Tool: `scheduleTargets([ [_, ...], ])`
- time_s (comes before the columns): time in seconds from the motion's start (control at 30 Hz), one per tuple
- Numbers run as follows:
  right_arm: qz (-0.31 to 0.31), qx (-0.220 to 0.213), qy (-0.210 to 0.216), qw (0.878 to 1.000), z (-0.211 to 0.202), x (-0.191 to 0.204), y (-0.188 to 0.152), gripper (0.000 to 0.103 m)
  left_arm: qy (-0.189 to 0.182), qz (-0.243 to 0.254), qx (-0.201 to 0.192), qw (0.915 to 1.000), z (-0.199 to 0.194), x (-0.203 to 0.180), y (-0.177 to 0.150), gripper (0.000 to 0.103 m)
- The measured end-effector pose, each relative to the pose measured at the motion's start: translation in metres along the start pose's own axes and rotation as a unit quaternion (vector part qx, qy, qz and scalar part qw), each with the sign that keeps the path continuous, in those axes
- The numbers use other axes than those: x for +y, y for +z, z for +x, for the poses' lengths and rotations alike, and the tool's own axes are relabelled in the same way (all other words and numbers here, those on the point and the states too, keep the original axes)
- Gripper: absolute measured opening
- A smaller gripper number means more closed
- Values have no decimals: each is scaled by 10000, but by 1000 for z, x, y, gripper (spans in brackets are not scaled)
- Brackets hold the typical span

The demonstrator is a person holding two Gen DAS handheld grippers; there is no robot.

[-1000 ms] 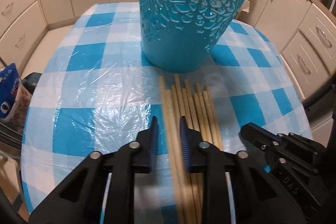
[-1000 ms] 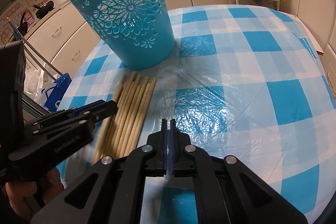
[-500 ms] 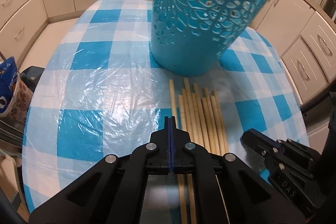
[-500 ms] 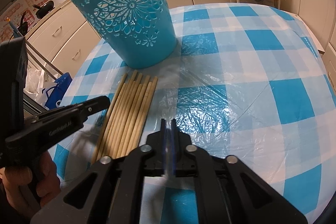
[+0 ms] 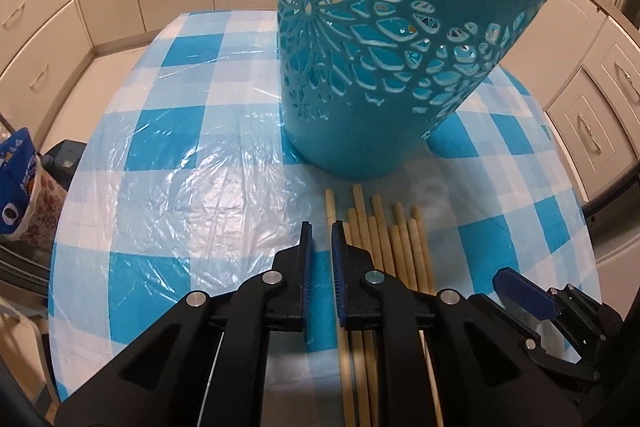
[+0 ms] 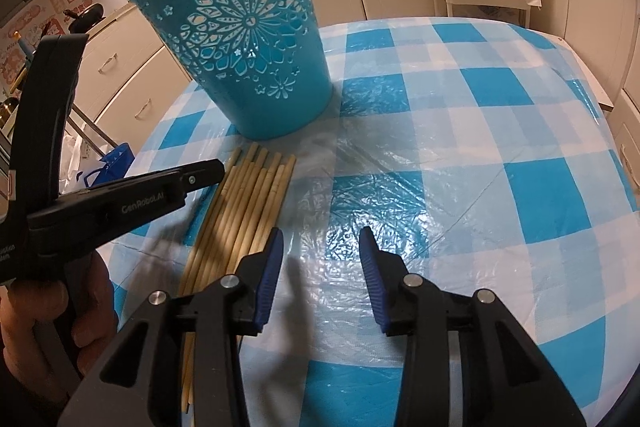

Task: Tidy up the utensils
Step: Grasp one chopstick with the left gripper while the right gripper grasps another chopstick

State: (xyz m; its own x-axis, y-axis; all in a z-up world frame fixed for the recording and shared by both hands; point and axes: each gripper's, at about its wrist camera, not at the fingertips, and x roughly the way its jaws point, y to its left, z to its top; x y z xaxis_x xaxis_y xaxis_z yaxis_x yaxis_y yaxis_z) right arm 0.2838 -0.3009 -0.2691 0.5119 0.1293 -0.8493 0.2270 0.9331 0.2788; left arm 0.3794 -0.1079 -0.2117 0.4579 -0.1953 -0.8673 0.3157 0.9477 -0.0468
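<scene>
Left wrist view: the left gripper point(image 5: 321, 231) hangs over the checked tablecloth point(image 5: 168, 195) with its blue pads a narrow slit apart, having just opened a little, and nothing sits between them; only cloth shows in the gap. The bundle of wooden chopsticks point(image 5: 390, 239) lies flat on the cloth just to the right of that gripper, the sticks side by side, their far ends close to the foot of the blue cut-out bin point(image 5: 380, 67), which stands upright on the table. The leftmost stick runs under the gripper's right finger. Right wrist view: the right gripper point(image 6: 321, 247) has its jaws spread apart, having just been opening, empty, above bare cloth to the right of the chopsticks point(image 6: 244, 203). The sticks point toward the bin point(image 6: 248, 47). The left gripper point(image 6: 208, 173) shows from the side over the left edge of the bundle, with the person's hand point(image 6: 52, 315) wrapped around its handle.
</scene>
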Motion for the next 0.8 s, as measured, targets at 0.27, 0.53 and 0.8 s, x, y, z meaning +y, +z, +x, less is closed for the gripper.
scheduleTargets([
  [0.27, -8, -19, -14, 10000, 0, -1, 0, 39, 47, 81, -12, 10000, 2, -3, -3, 9],
  [0.53, -71, -2, -70, 10000, 1, 2, 1, 39, 187, 184, 10, 9997, 4, -3, -2, 10],
  [0.8, -271, 109, -175, 9994, 11, 14, 11, 35, 369, 244, 70, 9990, 5, 0, -1, 5],
])
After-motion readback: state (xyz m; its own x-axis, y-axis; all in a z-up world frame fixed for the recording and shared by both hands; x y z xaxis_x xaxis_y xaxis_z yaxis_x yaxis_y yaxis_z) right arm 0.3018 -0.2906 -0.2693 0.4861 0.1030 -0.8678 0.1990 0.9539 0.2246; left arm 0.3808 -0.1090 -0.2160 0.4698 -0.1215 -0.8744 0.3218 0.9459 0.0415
